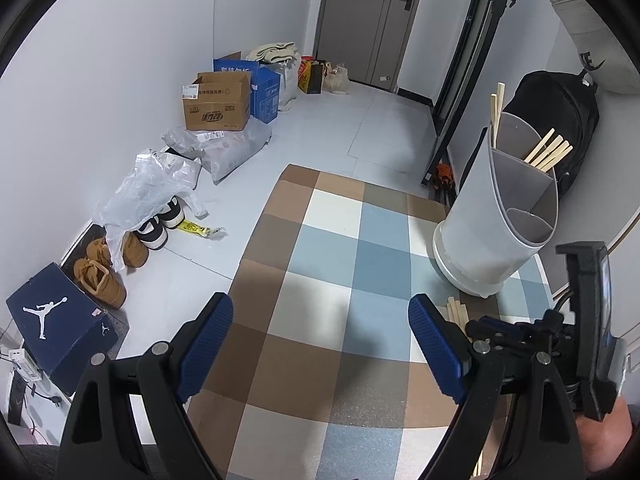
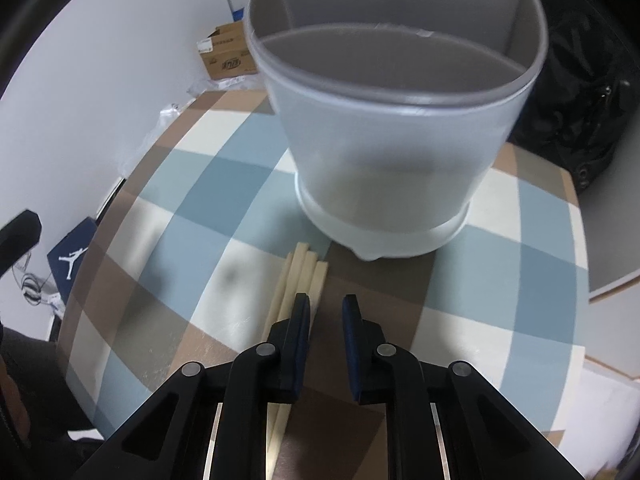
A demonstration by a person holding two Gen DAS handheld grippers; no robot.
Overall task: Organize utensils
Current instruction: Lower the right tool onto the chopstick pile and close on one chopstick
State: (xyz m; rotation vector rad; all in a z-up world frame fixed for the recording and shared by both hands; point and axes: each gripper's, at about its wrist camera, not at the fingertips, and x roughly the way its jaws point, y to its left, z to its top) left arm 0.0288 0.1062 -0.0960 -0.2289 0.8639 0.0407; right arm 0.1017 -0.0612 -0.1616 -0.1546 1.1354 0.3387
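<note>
A grey and white utensil holder [image 1: 496,216] [image 2: 384,152] with divided compartments stands on the checkered mat [image 1: 340,240]. Several wooden chopsticks [image 1: 550,152] stick out of its far compartments; the near one looks empty. A loose bundle of chopsticks [image 2: 298,280] [image 1: 455,312] lies on the mat in front of the holder. My right gripper [image 2: 326,316] hangs over the bundle's right edge, jaws a narrow gap apart with only mat showing between them; its left finger [image 2: 300,332] covers the sticks. My left gripper [image 1: 320,336] stands wide open over bare mat, left of the bundle.
A black backpack [image 1: 560,128] leans behind the holder. Along the left wall sit cardboard boxes [image 1: 218,102], plastic bags [image 1: 224,148], shoes [image 1: 104,276] and a dark blue shoebox [image 1: 60,324]. A closed door [image 1: 360,20] is at the far end.
</note>
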